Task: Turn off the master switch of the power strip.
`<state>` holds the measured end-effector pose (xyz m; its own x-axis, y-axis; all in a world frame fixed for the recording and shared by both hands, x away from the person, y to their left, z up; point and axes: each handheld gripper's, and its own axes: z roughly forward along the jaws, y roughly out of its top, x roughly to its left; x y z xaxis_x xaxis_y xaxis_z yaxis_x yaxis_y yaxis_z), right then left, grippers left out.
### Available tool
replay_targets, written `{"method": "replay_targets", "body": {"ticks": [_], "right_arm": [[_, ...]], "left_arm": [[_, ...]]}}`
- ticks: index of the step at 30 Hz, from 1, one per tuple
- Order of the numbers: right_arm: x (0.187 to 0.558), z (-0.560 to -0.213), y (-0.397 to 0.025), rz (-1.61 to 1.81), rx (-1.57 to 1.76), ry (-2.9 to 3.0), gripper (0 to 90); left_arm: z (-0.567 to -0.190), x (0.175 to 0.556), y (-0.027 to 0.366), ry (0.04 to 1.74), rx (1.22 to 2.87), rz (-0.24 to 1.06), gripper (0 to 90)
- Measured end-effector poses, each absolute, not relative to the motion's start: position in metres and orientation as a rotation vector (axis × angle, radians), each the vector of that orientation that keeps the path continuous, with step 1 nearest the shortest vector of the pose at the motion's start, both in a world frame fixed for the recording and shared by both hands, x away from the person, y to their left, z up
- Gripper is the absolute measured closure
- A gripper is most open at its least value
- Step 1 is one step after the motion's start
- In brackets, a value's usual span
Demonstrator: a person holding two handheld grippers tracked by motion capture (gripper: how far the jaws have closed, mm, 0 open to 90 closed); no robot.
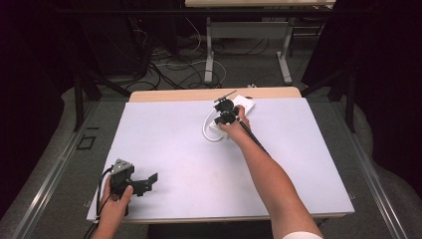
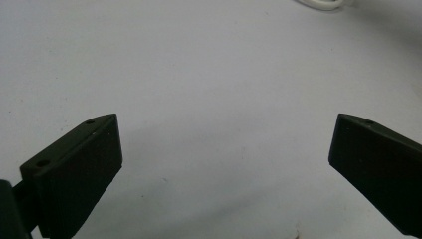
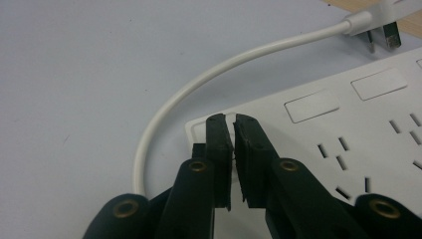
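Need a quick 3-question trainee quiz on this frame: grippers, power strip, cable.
1. True or false: the left gripper has its jaws spread wide over the bare white table.
2. Which thing is the right gripper pressing on: A) the white plastic power strip, B) the metal-pronged plug?
3. What does the white round cable do on the table?

Key: 1 true; 2 A; 3 it curves in an arc from strip to plug.

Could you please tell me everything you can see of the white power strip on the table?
The white power strip lies flat at the far side of the table. It looks like smooth plastic, with slotted sockets and rectangular buttons on its top face. Its white cable curves round to a plug with bare metal pins. The right gripper, jaws nearly together, rests at its cable end.
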<state>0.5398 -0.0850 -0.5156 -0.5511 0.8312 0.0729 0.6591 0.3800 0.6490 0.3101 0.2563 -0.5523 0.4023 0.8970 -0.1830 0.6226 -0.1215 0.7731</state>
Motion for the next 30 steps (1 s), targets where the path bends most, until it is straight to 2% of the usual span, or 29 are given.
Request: {"method": "replay_targets", "body": {"ticks": [13,30], "right_arm": [[0.534,-0.506,-0.091,0.905,1.340,2.396,79.7],[0.523,-0.499,-0.088,0.907,1.322,2.477,62.2]], "left_arm": [[-0.552,0.310,0.256,1.311,1.839,0.420,0.5],[-0.553,0.311,0.254,1.312,1.852,0.415,0.5]]}}
